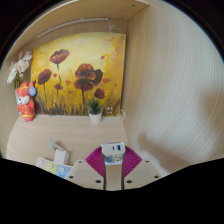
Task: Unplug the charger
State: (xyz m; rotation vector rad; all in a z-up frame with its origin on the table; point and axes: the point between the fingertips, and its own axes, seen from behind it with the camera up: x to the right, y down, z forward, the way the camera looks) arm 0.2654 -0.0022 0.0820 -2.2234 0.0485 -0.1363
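A small white charger with a blue port on its face sits between my two fingers, pressed by the magenta pads on both sides. My gripper is shut on it and holds it above a light wooden desk. No socket or cable shows near it.
A painting of red poppies leans on the back wall. A small potted plant stands in front of it. An orange toy figure stands at the left. A white box lies on the desk near my left finger. A wooden side wall rises on the right.
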